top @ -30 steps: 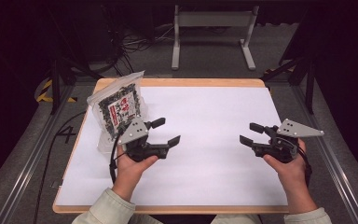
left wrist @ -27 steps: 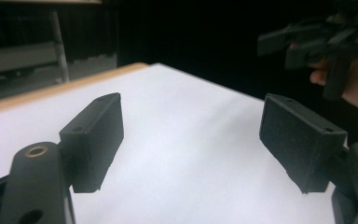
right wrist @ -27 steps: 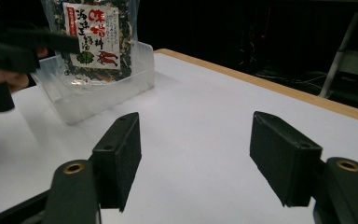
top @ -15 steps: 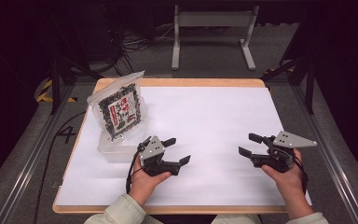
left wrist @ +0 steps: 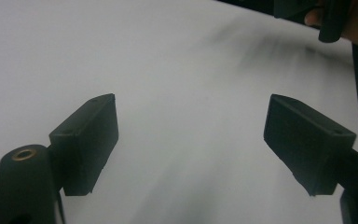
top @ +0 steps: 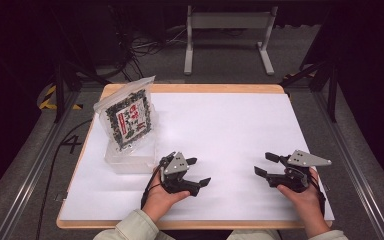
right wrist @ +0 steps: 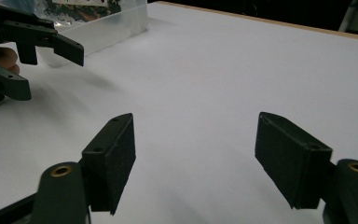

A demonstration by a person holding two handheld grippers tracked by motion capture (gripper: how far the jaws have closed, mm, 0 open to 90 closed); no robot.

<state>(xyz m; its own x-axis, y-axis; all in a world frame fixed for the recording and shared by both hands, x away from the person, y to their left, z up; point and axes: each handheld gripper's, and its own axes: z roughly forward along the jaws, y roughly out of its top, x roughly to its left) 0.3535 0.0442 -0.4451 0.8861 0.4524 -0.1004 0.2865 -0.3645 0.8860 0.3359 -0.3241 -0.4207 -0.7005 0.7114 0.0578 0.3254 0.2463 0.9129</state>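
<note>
The left gripper (top: 198, 171) sits low over the white tabletop (top: 240, 130), its 2 jaws spread wide with nothing between them; they have just been opening. In the left gripper view (left wrist: 191, 140) only bare white surface lies between the black pads, and the right hand's gripper shows at the top right corner. The right gripper (top: 264, 164) is also down near the tabletop, jaws wide and empty, having just been opening too; its own view (right wrist: 196, 154) shows the same blank surface between the pads, with the left gripper off at the upper left. The 2 grippers point toward each other across a bare stretch of tabletop, well apart. Each is held in a hand (top: 162, 200), the forearms coming in from the near edge. Just beside the left gripper, toward the far left, stands a clear box (top: 130, 157), and a bag (top: 127, 117) with dark contents and a red-and-white label stands upright in it, leaning slightly. The box is near the left edge of the tabletop. Neither gripper touches the box or the bag.
</note>
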